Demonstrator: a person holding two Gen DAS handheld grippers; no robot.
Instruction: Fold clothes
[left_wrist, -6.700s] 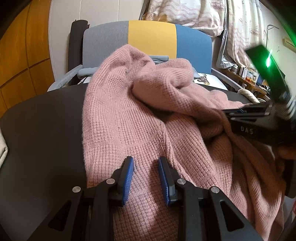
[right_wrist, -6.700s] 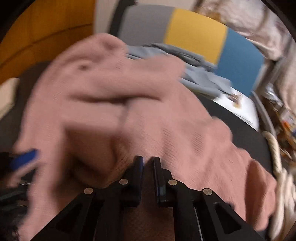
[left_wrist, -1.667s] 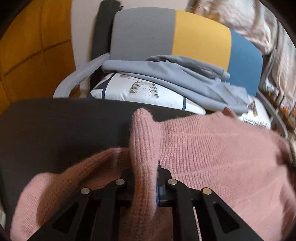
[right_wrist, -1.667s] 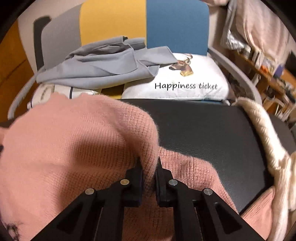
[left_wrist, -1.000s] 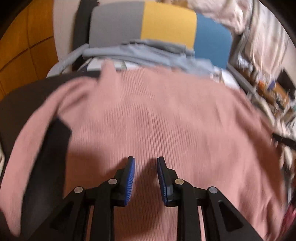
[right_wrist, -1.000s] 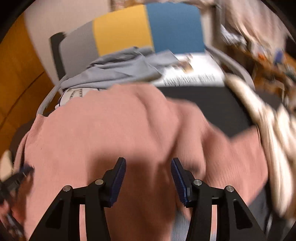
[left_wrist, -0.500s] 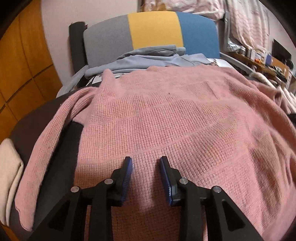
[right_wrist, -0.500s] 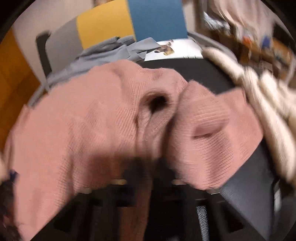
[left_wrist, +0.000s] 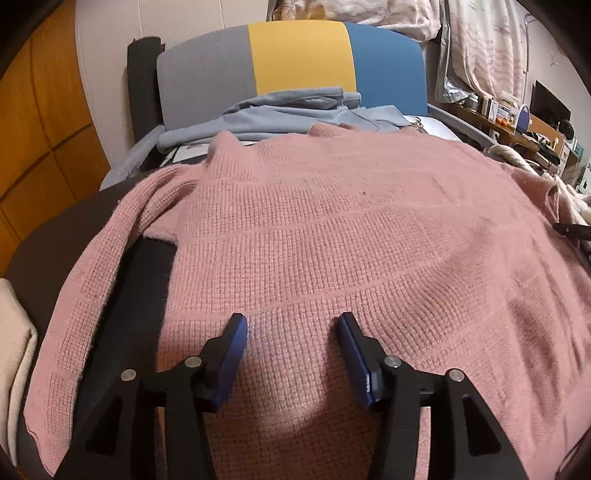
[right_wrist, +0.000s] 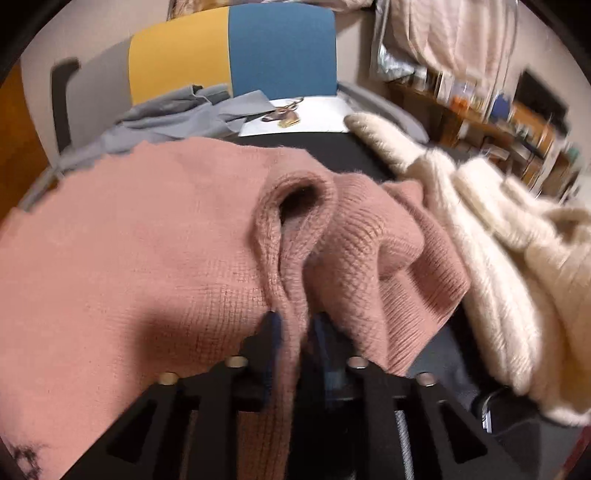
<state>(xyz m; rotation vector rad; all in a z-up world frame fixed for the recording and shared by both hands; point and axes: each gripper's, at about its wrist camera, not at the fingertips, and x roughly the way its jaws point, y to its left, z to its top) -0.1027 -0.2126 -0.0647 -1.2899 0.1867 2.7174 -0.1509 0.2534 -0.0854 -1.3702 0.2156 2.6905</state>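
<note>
We see warm, dim indoor light in both views, with black vignette corners and strong fisheye bending at the edges. In the left wrist view the pink sweater (left_wrist: 369, 240) is sharp, its knit clear at the centre, and a soft shadow pools at the lower middle under the left gripper (left_wrist: 293, 332). In the right wrist view we get motion blur: the right gripper (right_wrist: 295, 332) smears at the bottom, the cream garment (right_wrist: 498, 258) streaks at the right, and a dark shadow falls lower left.

Left gripper (left_wrist: 293, 325) and right gripper (right_wrist: 295, 325) both angled downward, jaws of both opening
</note>
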